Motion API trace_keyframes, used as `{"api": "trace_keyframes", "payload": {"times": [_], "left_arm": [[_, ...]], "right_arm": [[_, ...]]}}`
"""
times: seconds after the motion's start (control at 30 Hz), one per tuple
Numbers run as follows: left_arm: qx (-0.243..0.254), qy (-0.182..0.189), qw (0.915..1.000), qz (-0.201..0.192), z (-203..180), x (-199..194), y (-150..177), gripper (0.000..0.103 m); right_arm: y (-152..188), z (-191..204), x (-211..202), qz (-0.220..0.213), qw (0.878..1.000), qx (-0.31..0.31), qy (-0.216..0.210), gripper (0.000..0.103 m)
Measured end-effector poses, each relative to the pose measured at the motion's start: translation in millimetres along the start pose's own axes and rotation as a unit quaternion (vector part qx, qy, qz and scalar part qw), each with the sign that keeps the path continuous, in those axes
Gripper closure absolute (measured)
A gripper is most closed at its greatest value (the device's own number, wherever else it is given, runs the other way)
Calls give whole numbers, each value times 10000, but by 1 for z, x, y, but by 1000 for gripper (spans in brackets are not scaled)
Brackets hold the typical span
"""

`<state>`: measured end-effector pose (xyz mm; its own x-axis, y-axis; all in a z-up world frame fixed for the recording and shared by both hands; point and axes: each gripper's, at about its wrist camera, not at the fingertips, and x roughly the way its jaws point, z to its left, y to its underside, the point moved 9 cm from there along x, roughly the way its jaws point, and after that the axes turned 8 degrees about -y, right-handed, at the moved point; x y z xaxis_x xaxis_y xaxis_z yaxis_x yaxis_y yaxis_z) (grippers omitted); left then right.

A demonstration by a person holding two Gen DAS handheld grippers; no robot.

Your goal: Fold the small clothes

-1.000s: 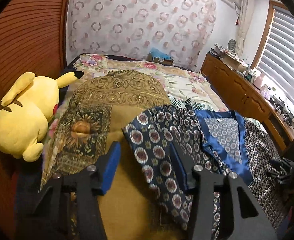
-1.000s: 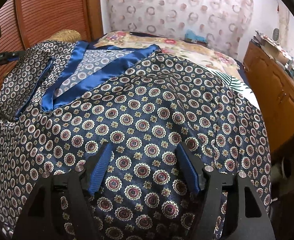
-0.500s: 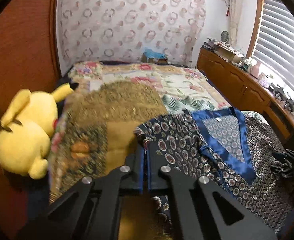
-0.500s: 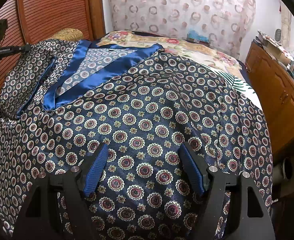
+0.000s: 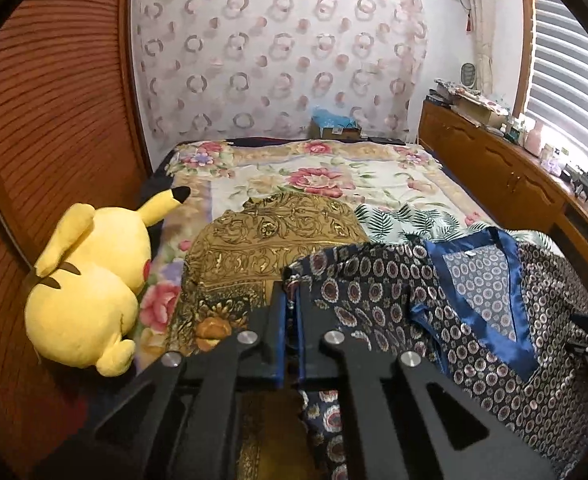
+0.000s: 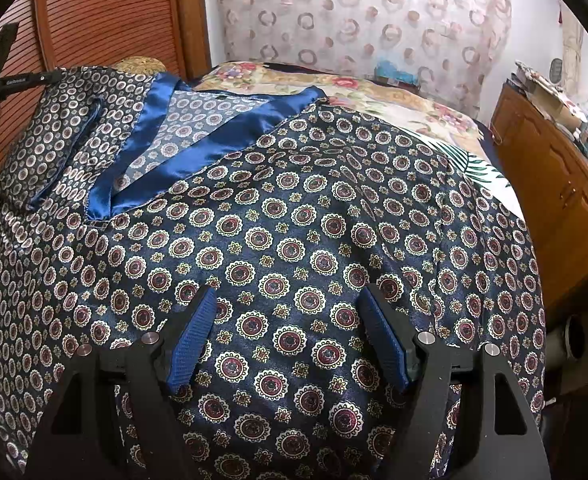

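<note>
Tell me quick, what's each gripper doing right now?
Left gripper: shut on the edge of the patterned navy shirt.
Right gripper: open above the shirt, holding nothing.

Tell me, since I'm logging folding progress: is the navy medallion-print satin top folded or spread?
Mostly spread: the navy medallion-print satin top lies open across the bed, blue neckline showing; only one edge is pinched by the left tongs.

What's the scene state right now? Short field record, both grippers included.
surface: bed with floral bedspread
garment: navy patterned top with blue satin neckline, spread on the bed
left gripper: shut on the sleeve edge of the top
right gripper: open, over the body of the top, nothing pinched
other cloth: gold patterned fabric beside the top
bystander item: yellow plush toy at the bed's edge by the wooden wall
fold status: not yet folded
</note>
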<state>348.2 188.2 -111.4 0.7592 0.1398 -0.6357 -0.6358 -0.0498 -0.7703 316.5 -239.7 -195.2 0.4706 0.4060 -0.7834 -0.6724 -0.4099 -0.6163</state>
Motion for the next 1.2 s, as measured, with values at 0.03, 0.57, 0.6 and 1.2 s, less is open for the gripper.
{"api": "trace_keyframes", "payload": {"times": [0.03, 0.57, 0.6, 1.2], "left_arm": [[42, -19, 10000, -31, -1, -5, 1, 98], [277, 1255, 9917, -67, -79, -95, 68, 38], [331, 1261, 9915, -16, -86, -96, 76, 38], [1090, 1103, 9852, 724, -151, -74, 158, 37]], "right_arm": [[0, 0, 0, -1, 10000, 0, 0, 28], [0, -1, 0, -16, 10000, -3, 35, 27], [0, -1, 0, -17, 10000, -4, 37, 27], [-1, -1, 0, -19, 10000, 2, 43, 27]]}}
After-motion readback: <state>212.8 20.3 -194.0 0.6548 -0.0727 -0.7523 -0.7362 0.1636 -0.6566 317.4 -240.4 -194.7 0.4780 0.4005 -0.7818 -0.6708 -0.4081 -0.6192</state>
